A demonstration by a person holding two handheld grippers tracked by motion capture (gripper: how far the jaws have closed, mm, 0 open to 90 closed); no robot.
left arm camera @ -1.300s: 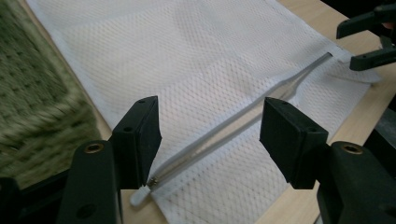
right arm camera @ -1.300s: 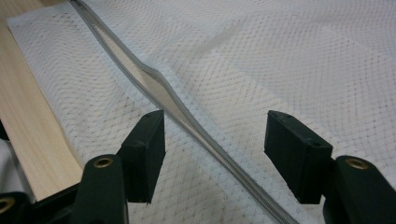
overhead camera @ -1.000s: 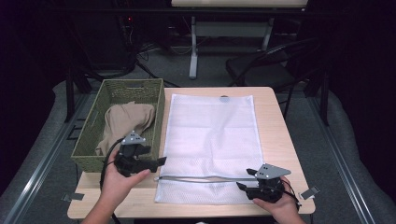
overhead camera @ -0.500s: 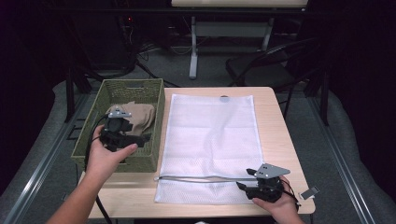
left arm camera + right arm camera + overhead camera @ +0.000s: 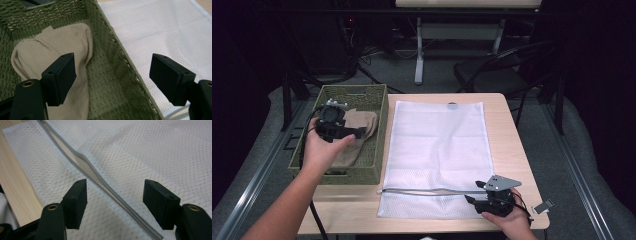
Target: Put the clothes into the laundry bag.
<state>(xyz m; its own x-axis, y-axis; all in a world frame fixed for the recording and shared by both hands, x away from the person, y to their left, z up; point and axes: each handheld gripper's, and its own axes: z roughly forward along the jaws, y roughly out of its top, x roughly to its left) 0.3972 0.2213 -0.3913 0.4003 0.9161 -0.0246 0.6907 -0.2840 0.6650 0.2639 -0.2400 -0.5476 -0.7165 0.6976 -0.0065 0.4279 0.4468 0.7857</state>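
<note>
Dark room w/ chair legs and cables is seen behind a light wood table [image 5: 507, 125], on which a white mesh laundry bag [image 5: 439, 150] is laid flat, w/ a green woven basket [image 5: 377, 170] set just beside its left edge. A beige garment [image 5: 357, 132] is seen crumpled inside the basket, lying on its floor toward the far end. Left gripper [image 5: 343, 131] is held by the person's left hand [image 5: 319, 150] over the basket, above the garment; in the left gripper view its jaws are spread wide w/ nothing between them, one jaw seen over the beige garment [image 5: 50, 57], the other over the mesh bag [image 5: 160, 32] past the basket wall [image 5: 117, 55]. Right gripper [image 5: 472, 192] is held low at the table's near right corner by the right hand [image 5: 507, 222], on the near end of the bag, its tips at the grey zipper strip [image 5: 422, 191]. In the right gripper view its jaws are wide apart, nothing clamped, w/ the zipper [image 5: 100, 182] running between them; the zipper is seen partly gaping. A small grey item [image 5: 543, 206] lies at the table edge near the right hand; what it is can't be told.
</note>
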